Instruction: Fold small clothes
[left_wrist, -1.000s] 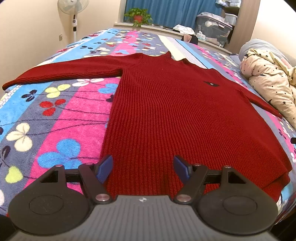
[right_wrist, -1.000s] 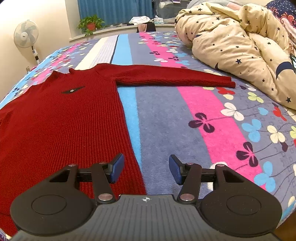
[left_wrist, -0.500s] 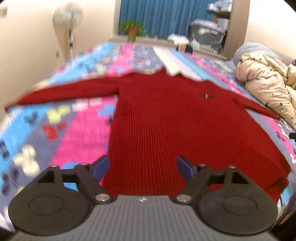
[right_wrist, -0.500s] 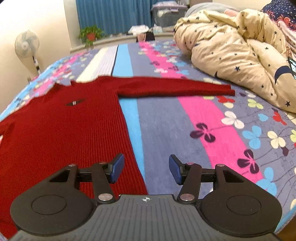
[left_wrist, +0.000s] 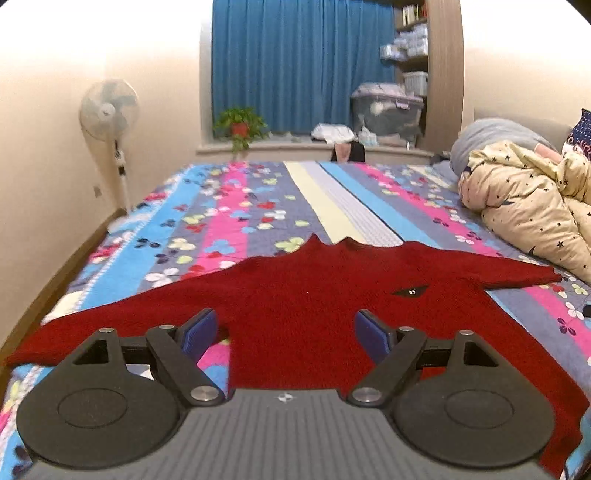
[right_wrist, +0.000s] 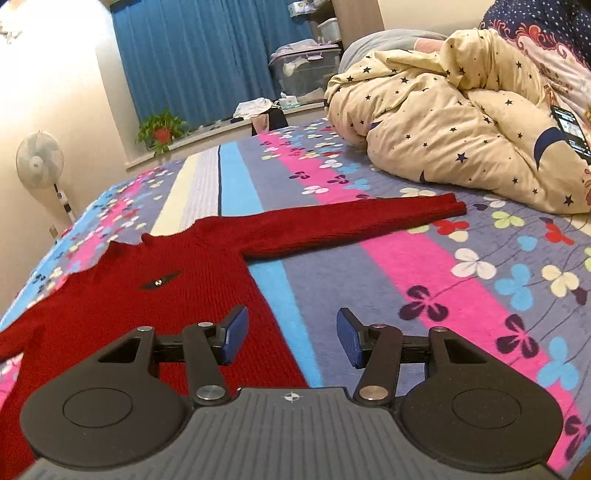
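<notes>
A dark red knitted sweater (left_wrist: 306, 317) lies spread flat on the bed, front up, both sleeves stretched out sideways. My left gripper (left_wrist: 286, 334) hovers above its lower left body, open, with nothing between its blue pads. In the right wrist view the sweater (right_wrist: 129, 295) fills the left half, its right sleeve (right_wrist: 351, 221) reaching toward the quilt. My right gripper (right_wrist: 291, 338) hangs open over the sweater's right side edge and the bare bedspread, holding nothing.
A floral striped bedspread (left_wrist: 236, 206) covers the bed. A bunched cream star-print quilt (right_wrist: 461, 122) lies at the right with a phone (right_wrist: 570, 129) on it. A standing fan (left_wrist: 110, 110), a potted plant (left_wrist: 240, 127) and a storage box (left_wrist: 386, 114) stand beyond the bed.
My left gripper has risen and tipped upward, so the sweater sits lower in its view and the far wall shows; its jaws stand a little wider. My right gripper lifted slightly and rolled.
</notes>
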